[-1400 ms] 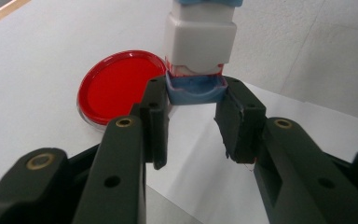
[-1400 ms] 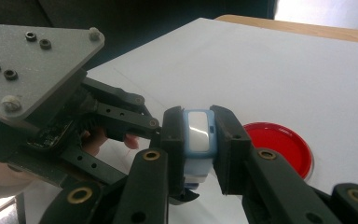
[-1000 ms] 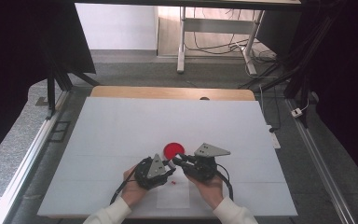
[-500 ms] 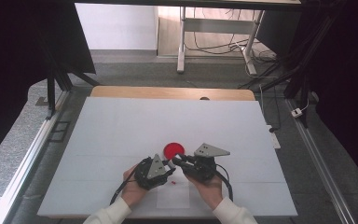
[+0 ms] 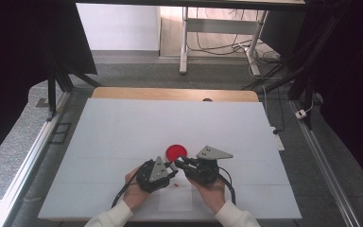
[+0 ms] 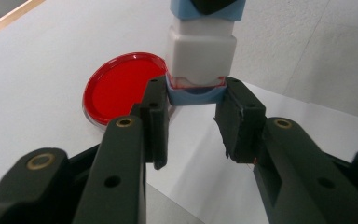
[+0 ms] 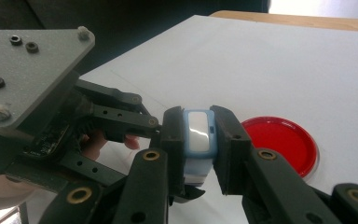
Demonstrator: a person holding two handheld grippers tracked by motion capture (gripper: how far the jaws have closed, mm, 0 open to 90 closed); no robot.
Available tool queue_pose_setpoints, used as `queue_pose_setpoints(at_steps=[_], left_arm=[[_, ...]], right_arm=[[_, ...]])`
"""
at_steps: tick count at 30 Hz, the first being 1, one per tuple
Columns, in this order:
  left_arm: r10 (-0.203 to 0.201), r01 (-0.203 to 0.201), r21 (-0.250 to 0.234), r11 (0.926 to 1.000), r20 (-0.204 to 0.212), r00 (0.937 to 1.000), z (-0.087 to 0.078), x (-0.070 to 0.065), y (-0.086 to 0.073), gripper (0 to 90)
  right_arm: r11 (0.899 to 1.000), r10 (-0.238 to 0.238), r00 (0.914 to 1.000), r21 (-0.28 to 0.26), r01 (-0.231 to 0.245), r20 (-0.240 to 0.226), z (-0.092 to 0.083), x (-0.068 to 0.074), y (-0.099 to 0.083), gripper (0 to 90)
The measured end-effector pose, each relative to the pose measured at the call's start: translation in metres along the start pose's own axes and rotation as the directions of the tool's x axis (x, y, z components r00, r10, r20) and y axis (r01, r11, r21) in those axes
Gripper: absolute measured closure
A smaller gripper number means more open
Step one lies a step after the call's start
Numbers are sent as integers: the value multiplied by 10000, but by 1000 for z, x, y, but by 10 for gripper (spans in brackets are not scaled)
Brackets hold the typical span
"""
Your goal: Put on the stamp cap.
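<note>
A small white block with blue ends (image 6: pixel 200 46) hangs just above the white table (image 5: pixel 123 132), between both grippers. My right gripper (image 7: pixel 198 140) is shut on its blue-and-white body (image 7: pixel 198 130). My left gripper (image 6: pixel 193 107) has its jaws pressed on either side of the block's lower blue end cap (image 6: pixel 193 93), where a thin red line shows at the seam. In the high view the left gripper (image 5: pixel 170 167) and the right gripper (image 5: pixel 179 164) meet tip to tip near the table's front. A flat red round disc (image 5: pixel 176 151) lies on the table just beyond them, also seen as the disc (image 6: pixel 116 88) and the disc (image 7: pixel 279 140).
A tiny red piece (image 5: pixel 176 186) lies on the table between the hands, at the top of a white paper sheet (image 5: pixel 175 201). The table's far edge is a wooden strip (image 5: pixel 170 93). Metal rails and a black frame stand at both sides.
</note>
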State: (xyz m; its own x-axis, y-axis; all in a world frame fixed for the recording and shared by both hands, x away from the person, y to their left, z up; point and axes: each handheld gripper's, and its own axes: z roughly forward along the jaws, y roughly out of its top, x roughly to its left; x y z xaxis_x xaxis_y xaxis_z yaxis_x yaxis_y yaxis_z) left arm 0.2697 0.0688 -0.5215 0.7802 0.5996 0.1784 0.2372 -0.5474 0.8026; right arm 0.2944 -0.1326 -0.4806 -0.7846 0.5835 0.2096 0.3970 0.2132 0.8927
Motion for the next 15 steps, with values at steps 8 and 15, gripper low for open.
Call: queue_pose_setpoints(at_steps=[8, 15], left_arm=[[62, -63, -55, 10000, -135, 9999, -1, -2, 1, 644], [194, -194, -27, 9998, -245, 9995, -2, -3, 1, 646]], right_arm=[[10000, 84, 9999, 20, -84, 107, 0, 1, -1, 749], [10000, 86, 9999, 42, -86, 56, 1, 1, -1, 750]])
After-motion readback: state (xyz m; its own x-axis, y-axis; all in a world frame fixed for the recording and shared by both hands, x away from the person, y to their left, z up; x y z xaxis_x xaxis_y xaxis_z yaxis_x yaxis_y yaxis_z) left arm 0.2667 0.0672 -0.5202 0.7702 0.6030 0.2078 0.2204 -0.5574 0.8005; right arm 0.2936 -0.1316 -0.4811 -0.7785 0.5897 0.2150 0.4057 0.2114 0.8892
